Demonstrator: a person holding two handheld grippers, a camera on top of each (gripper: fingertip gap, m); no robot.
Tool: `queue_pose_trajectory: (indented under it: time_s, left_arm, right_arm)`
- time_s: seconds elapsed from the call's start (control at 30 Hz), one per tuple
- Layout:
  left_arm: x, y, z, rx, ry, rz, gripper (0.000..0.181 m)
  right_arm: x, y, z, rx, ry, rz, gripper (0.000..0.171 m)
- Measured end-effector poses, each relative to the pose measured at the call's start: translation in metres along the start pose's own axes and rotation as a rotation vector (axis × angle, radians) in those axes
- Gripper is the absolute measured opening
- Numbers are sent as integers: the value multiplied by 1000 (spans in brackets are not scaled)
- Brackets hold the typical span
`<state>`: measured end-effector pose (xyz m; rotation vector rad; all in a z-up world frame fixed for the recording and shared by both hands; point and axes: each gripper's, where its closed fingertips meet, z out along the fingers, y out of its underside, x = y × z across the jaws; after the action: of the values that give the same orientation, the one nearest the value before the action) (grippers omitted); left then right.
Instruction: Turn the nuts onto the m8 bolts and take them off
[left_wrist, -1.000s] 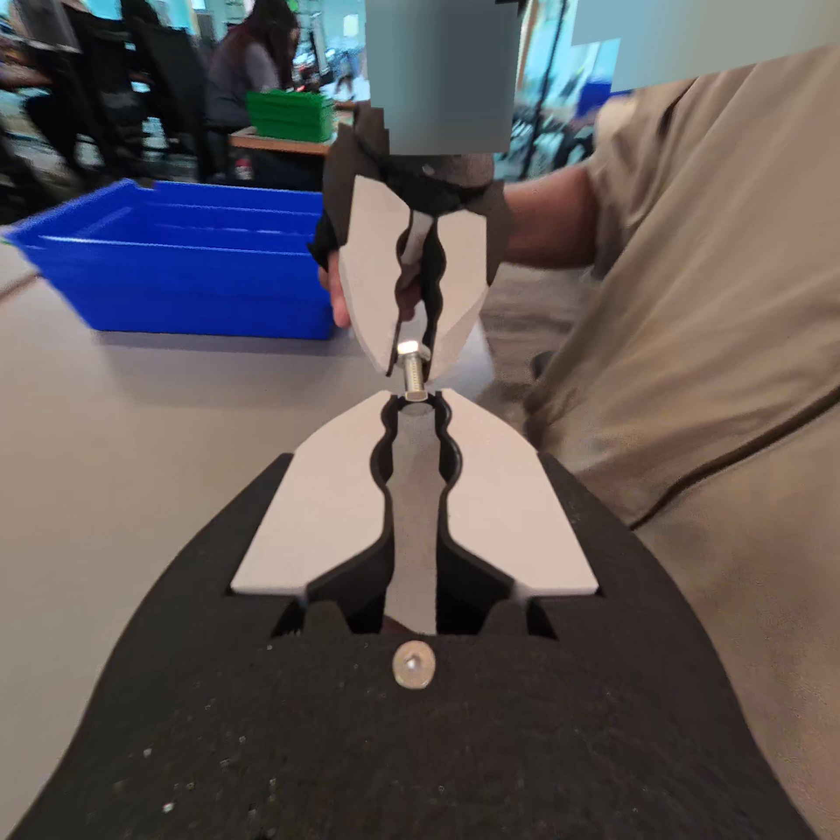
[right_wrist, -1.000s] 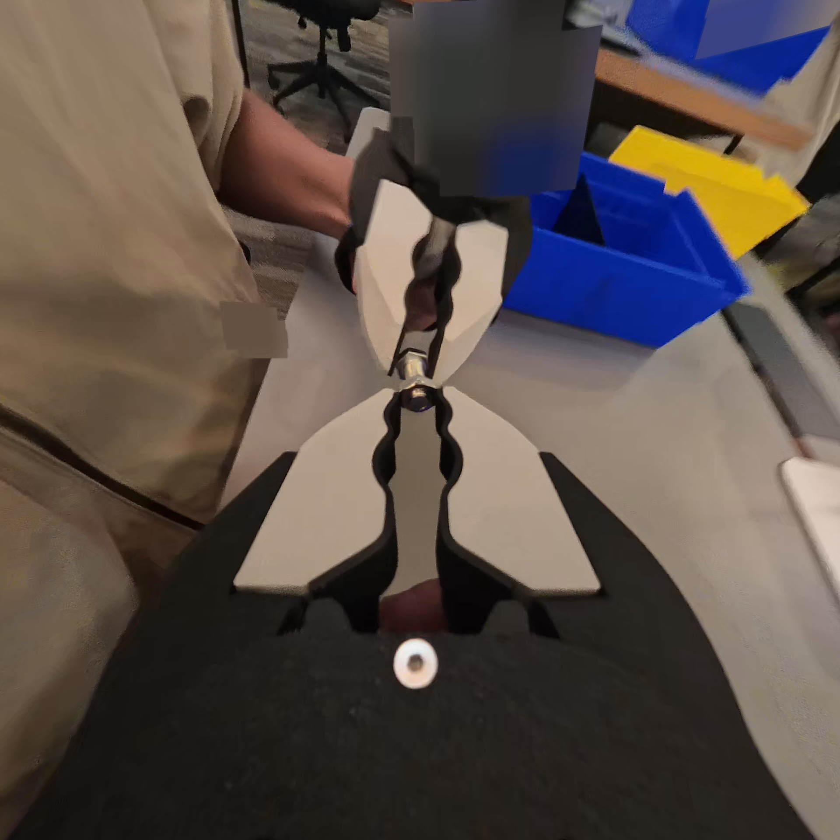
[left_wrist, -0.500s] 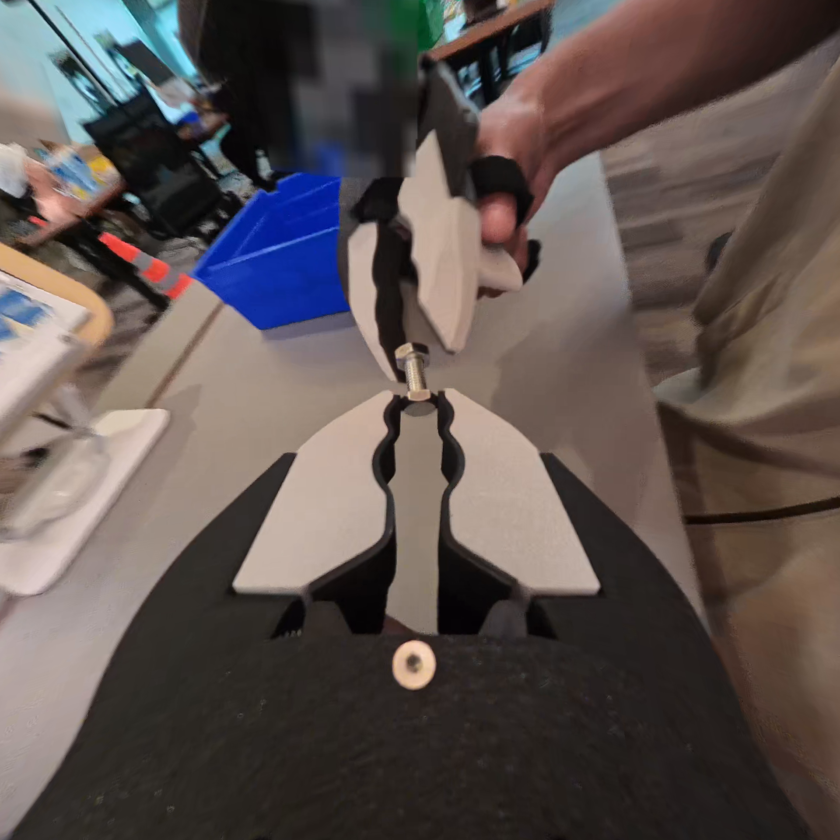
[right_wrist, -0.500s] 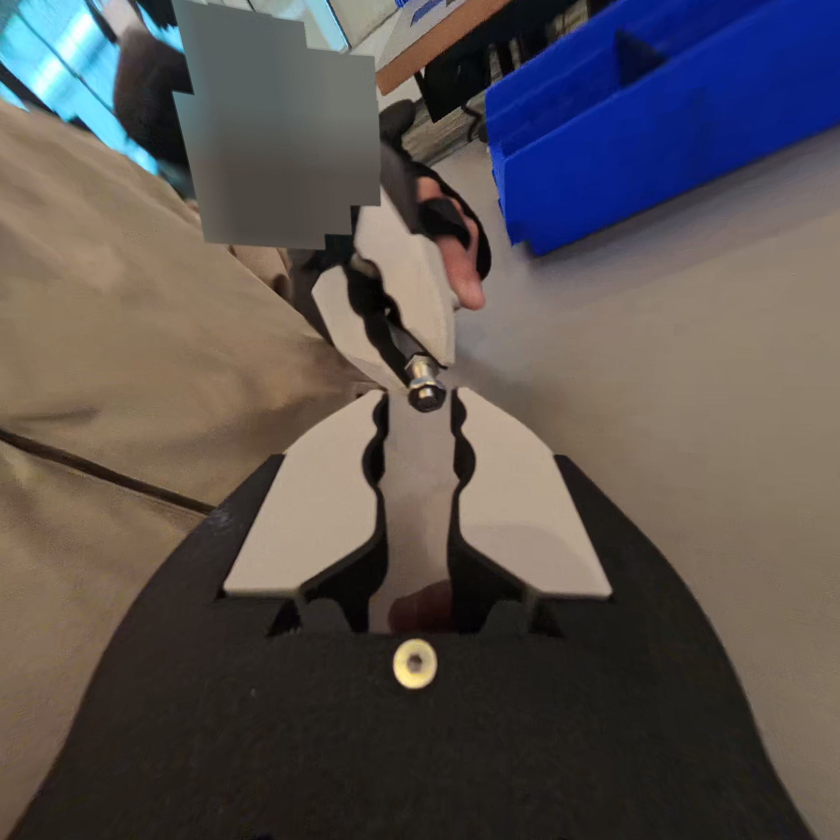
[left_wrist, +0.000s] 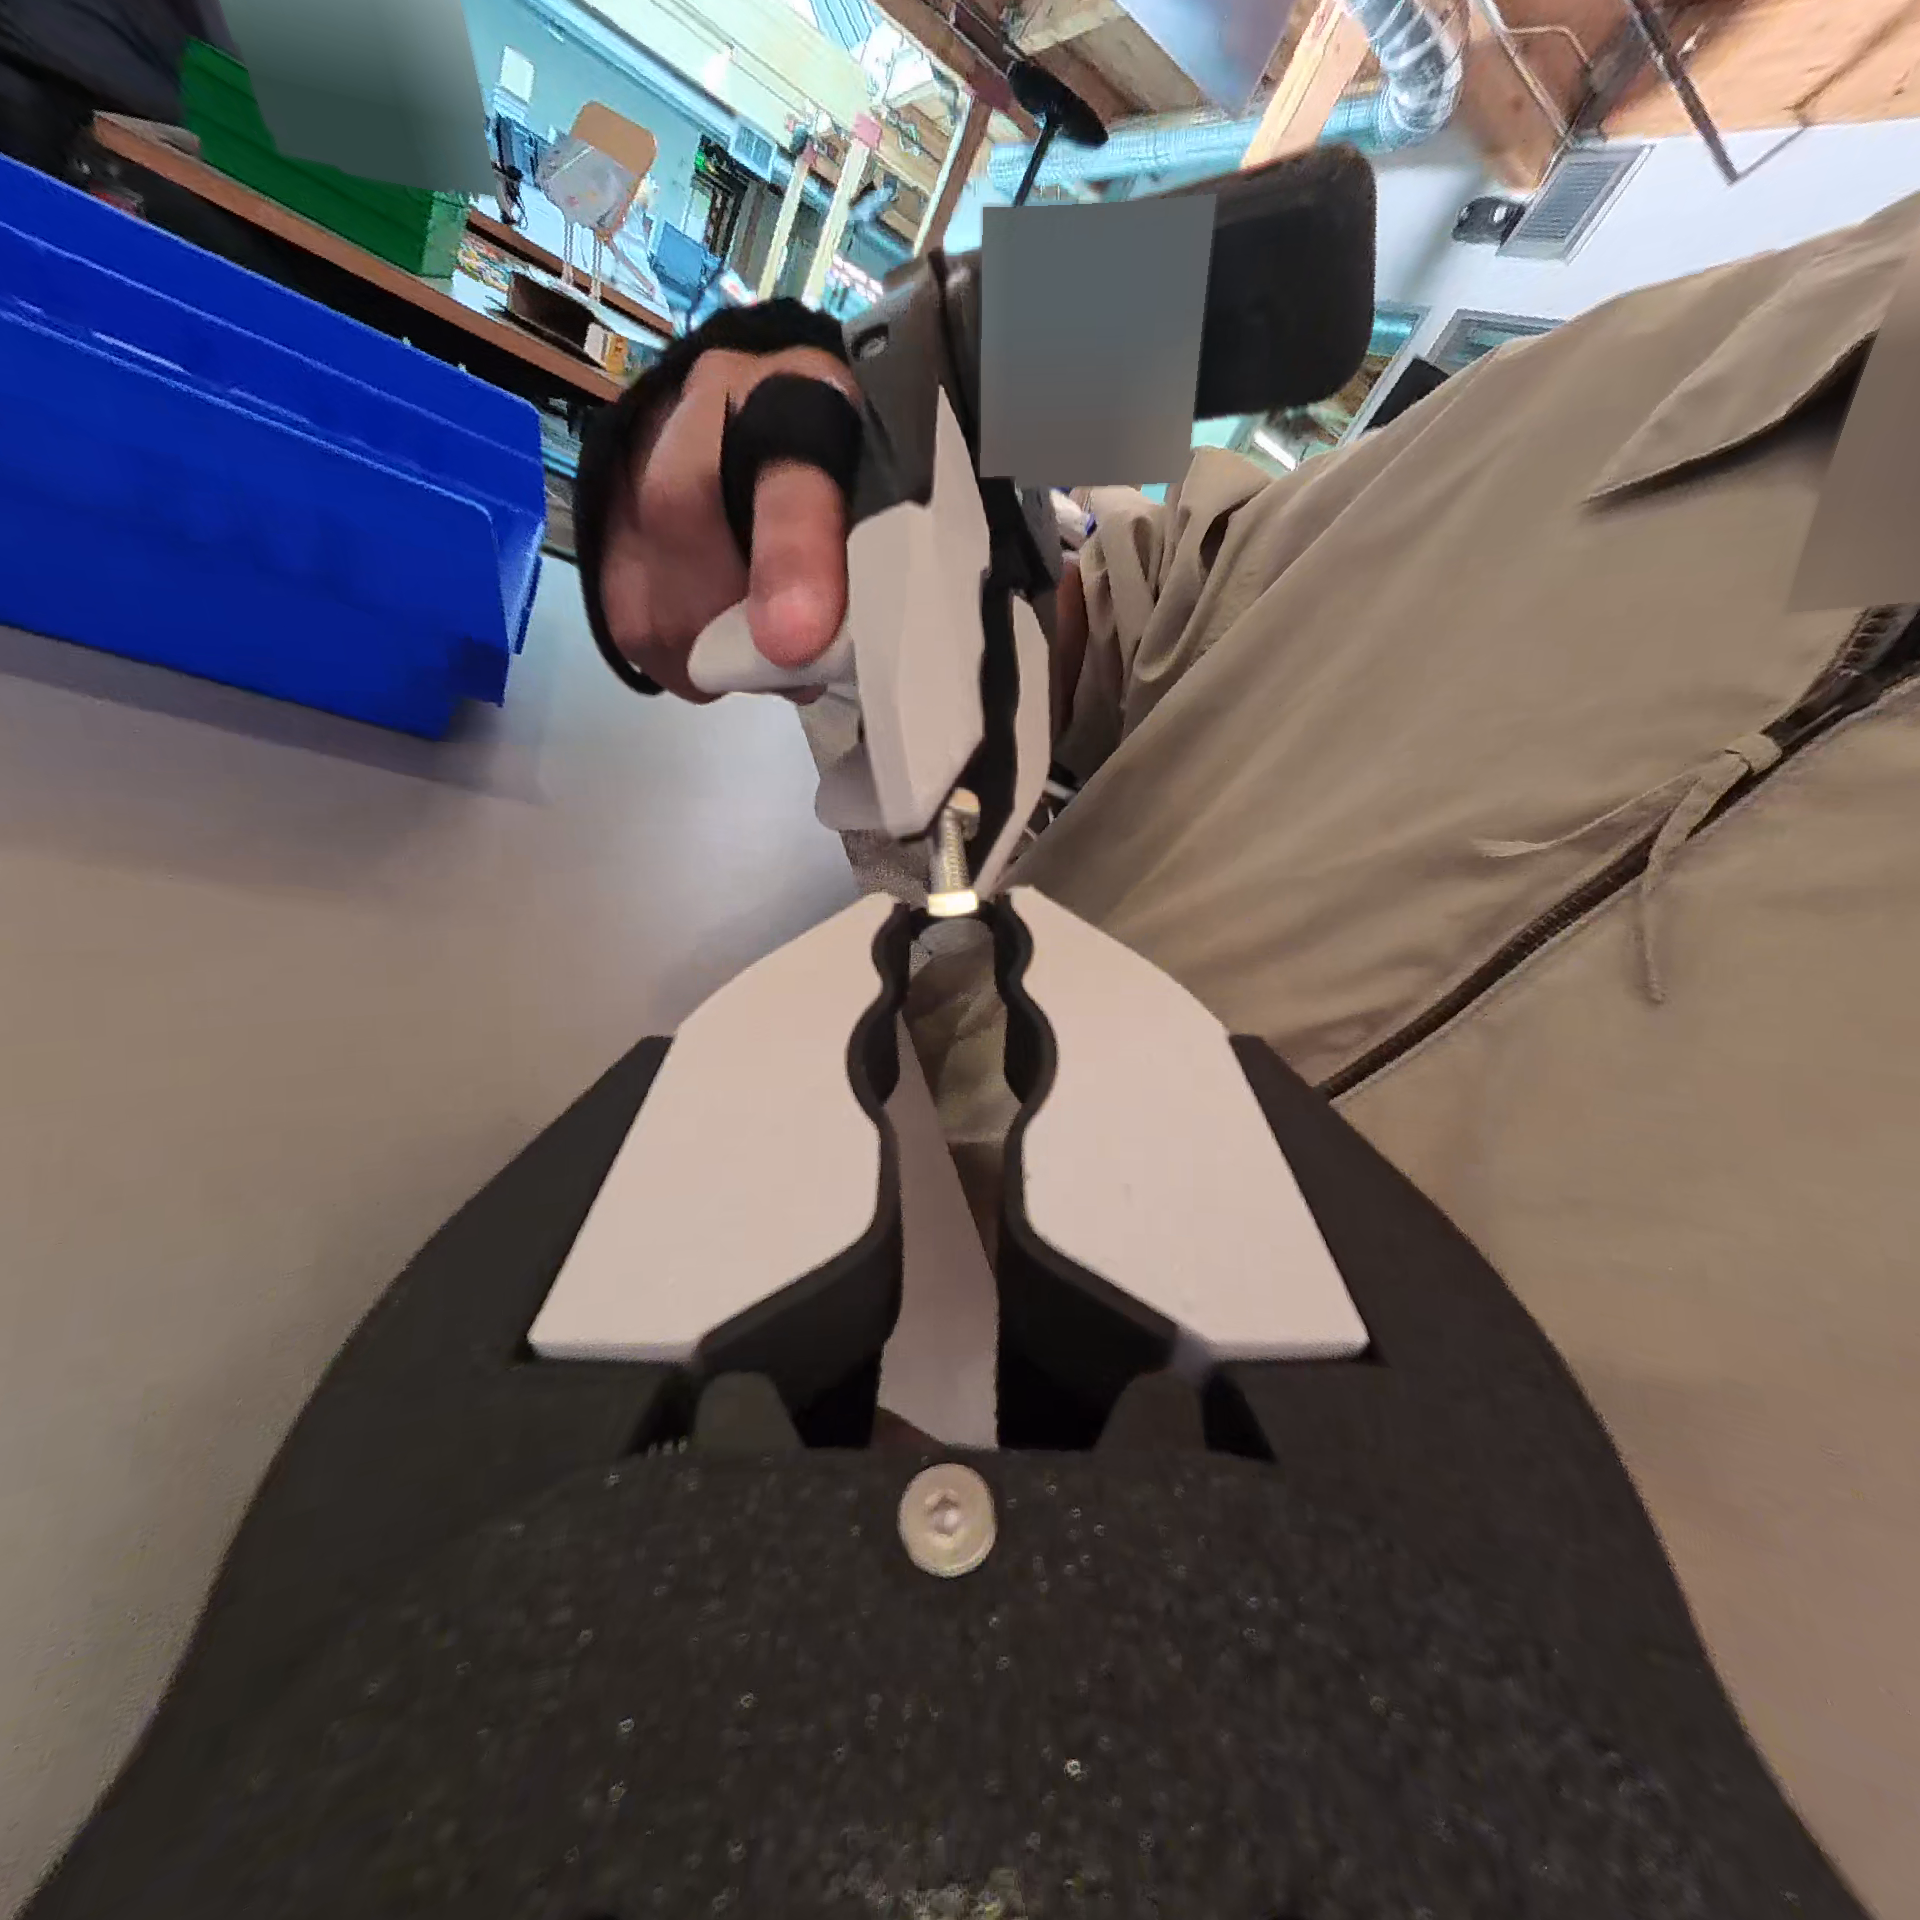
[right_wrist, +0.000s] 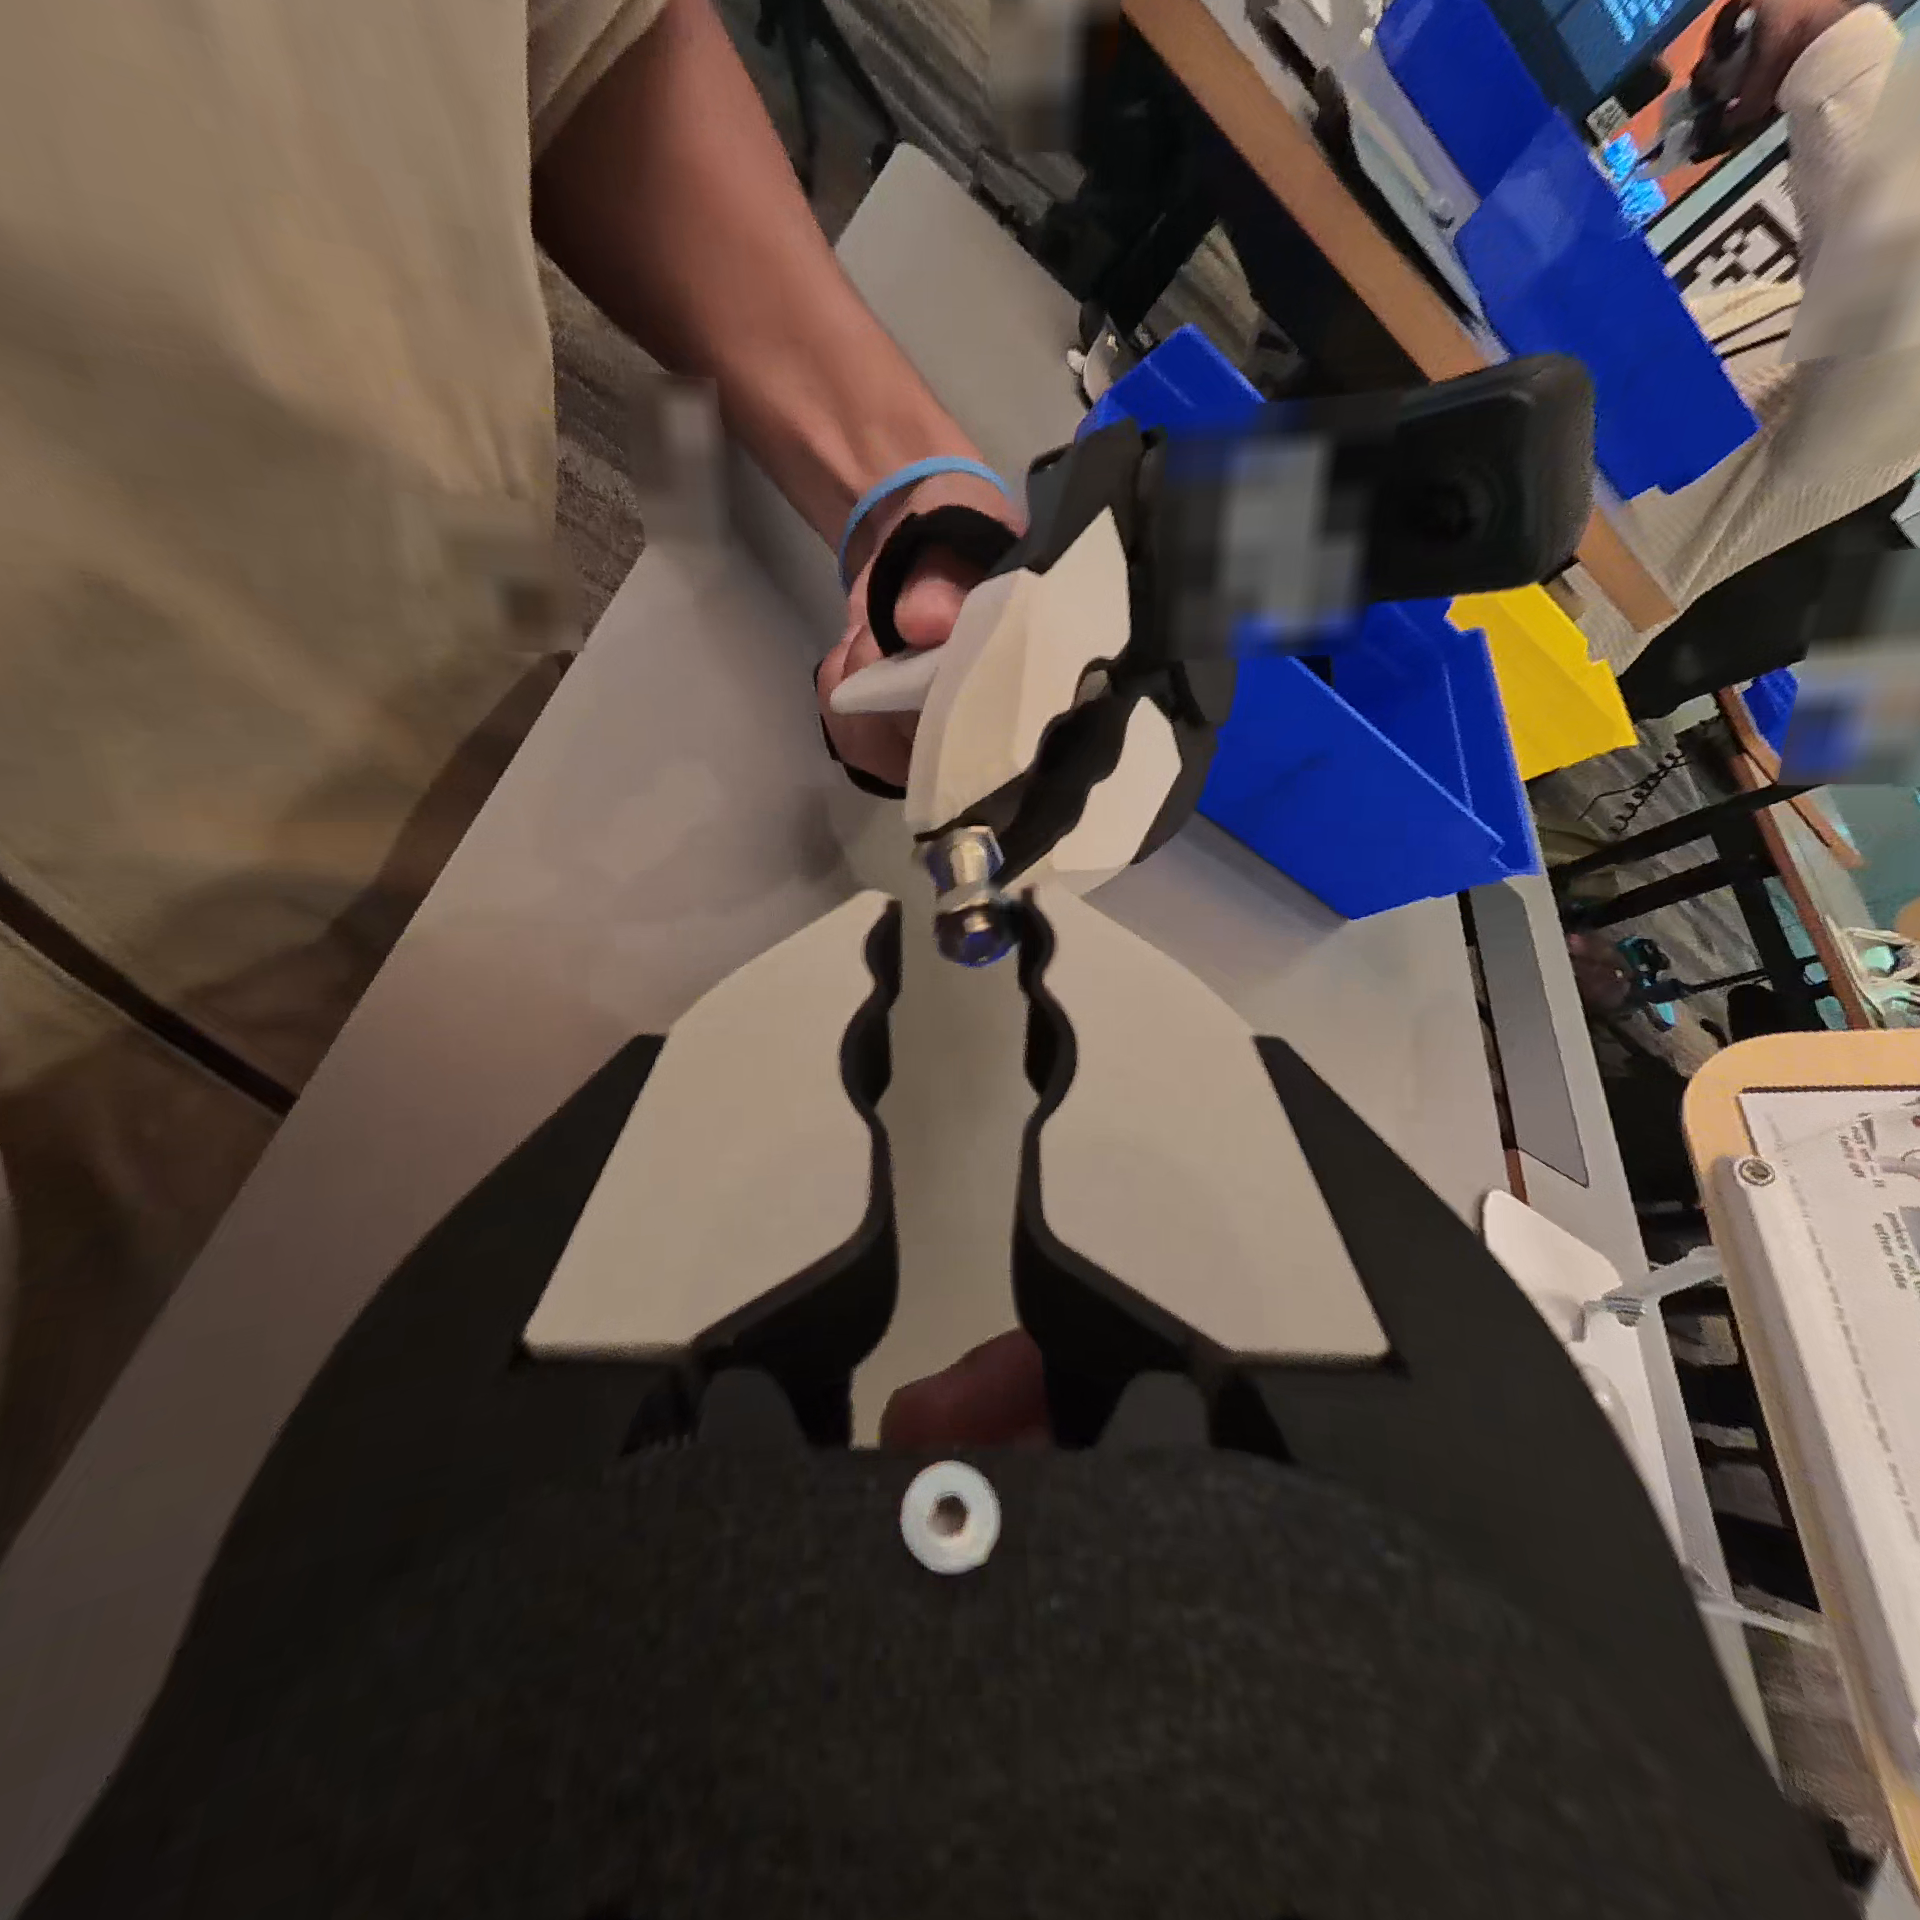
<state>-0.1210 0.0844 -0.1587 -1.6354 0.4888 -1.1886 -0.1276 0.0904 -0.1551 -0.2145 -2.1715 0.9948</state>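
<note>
Each wrist camera looks forward along its own tool, close up, above the worktop (left_wrist: 260, 935). They face each other. Both share the bolt (left_wrist: 951, 852) between the tips.

Left gripper (left_wrist: 951, 906): white fingers with black wavy inner edges, tips drawn close, pinching a small metal piece; in the right wrist view it sits tilted (right_wrist: 961, 862), a blue band on the bare wrist.
Right gripper (right_wrist: 961, 920): fingertips close together; in the left wrist view (left_wrist: 961, 826), pointing downward, held by a hand (left_wrist: 707, 540) in a black strap.
</note>
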Motion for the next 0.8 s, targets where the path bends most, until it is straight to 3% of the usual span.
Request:
queue_pose_trajectory:
  time_s: [0.1, 0.23, 0.5, 0.57, 0.67, 0.7, 0.8]
  left_arm:
    - [-6, -1, -2, -17, -75, 61, 15]
    - [-19, 2, -3, -157, -325, 337, 15]
    - [-25, 0, -3, -431, -683, 911, 15]
    - [-25, 0, -2, -470, -721, 965, 16]
    - [-24, 0, -2, -405, -680, 838, 15]
    - [-25, -1, -4, -359, -660, 775, 15]
    - [-25, -1, -11, -241, -535, 515, 15]
  right_arm:
    - [3, 3, 1, -20, -19, 118, 15]
    - [3, 13, 4, -7, -87, 407, 15]
    - [-2, 11, 2, 211, -415, 1179, 15]
    - [-2, 12, 2, 263, -469, 1289, 14]
    - [-1, 12, 2, 285, -394, 1187, 17]
    - [0, 11, 0, 270, -347, 1107, 29]
    - [5, 16, -5, 155, -126, 720, 35]
